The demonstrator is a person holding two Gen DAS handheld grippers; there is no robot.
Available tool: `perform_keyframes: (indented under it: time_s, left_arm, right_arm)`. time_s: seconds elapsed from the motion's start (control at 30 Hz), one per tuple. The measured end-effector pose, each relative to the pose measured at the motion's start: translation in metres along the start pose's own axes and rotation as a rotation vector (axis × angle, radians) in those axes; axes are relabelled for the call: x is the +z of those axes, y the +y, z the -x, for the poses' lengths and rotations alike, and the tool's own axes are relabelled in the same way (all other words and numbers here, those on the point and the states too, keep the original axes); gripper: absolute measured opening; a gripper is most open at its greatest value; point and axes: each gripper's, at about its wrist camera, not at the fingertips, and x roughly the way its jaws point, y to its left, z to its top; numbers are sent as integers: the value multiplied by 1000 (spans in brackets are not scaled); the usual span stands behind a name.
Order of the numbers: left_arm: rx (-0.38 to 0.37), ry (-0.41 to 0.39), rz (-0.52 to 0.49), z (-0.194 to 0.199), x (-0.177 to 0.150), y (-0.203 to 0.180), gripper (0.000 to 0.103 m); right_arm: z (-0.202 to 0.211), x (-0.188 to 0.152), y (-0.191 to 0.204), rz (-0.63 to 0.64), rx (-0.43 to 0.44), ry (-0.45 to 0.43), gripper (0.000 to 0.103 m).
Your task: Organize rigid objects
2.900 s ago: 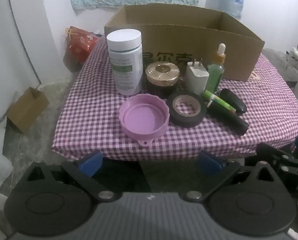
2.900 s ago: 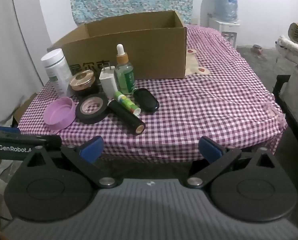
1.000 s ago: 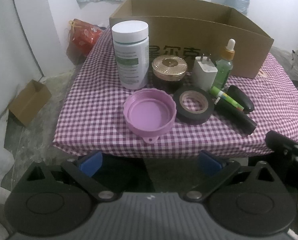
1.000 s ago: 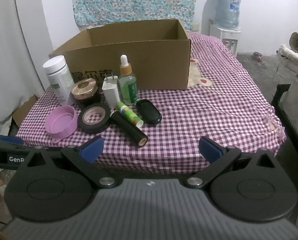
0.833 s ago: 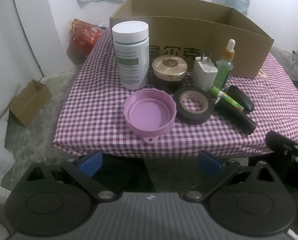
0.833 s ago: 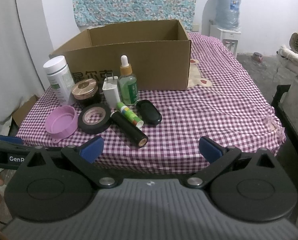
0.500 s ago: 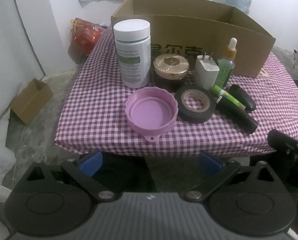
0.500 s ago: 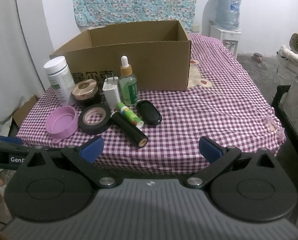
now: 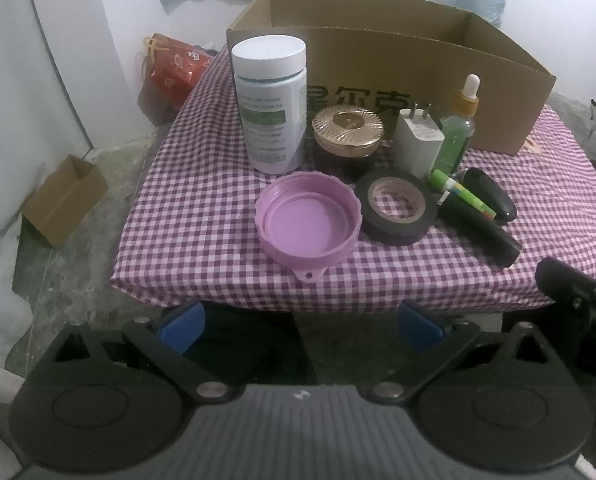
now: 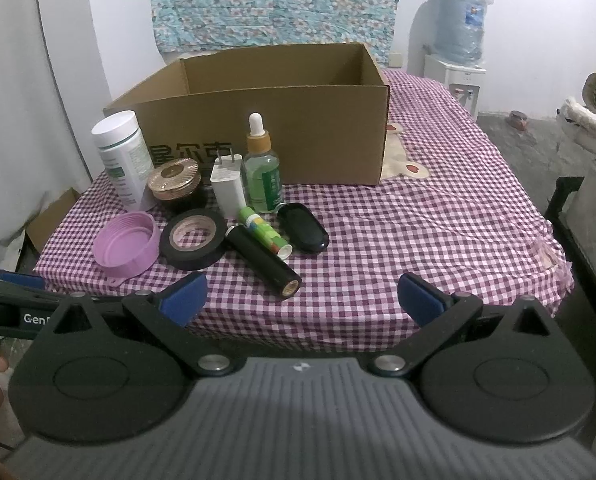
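Rigid objects crowd the near left part of the tabletop [image 10: 437, 216], which wears a purple checked cloth. From my right camera, the black tape roll [image 10: 192, 238] lies flat at the cluster's centre. At its 9 o'clock sits the purple lid [image 10: 125, 245], open side up. At 11 o'clock stands the gold-topped jar [image 10: 174, 185], and beyond it the white pill bottle [image 10: 122, 158]. At 1 o'clock the white charger [image 10: 228, 186] stands with its prongs up, and the green dropper bottle [image 10: 261, 168] is just beside it. At 3 o'clock lie the black tube [image 10: 264, 262], the green stick [image 10: 264, 232] resting along it, and the black oval case [image 10: 302, 227]. Behind them all, at 12 o'clock, the cardboard box [image 10: 298, 136] stands with its top open.

My right hand-held gripper [image 10: 301, 300] hangs before the tabletop's near edge, fingers spread wide and gripping nothing. My left hand-held gripper [image 9: 299, 322] is likewise spread and bare, held below the edge, with the lid at its 12 o'clock. On the floor at its 10 o'clock sits a small carton [image 9: 64, 200].
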Motion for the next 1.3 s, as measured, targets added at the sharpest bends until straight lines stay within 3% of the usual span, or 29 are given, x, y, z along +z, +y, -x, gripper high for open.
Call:
perform_keyframes:
  time_s: [0.43, 0.87, 0.97, 1.1, 1.3]
  left_arm:
    - [-20, -36, -15, 2, -2, 2, 103]
    - [-272, -249, -147, 18, 2, -18, 102]
    - [-289, -276, -164, 17, 5, -21, 97]
    - [-303, -260, -196, 10, 9, -28, 93]
    - [-410, -195, -242, 0, 8, -42, 84]
  right_arm:
    - [3, 3, 3, 48, 6, -39, 102]
    - [7, 18, -32, -41, 132, -165, 101]
    - [4, 22, -37, -80, 185, -169, 100]
    - [-6, 24, -30, -47, 202, -141, 84]
    - [-28, 32, -37, -66, 237, -62, 53]
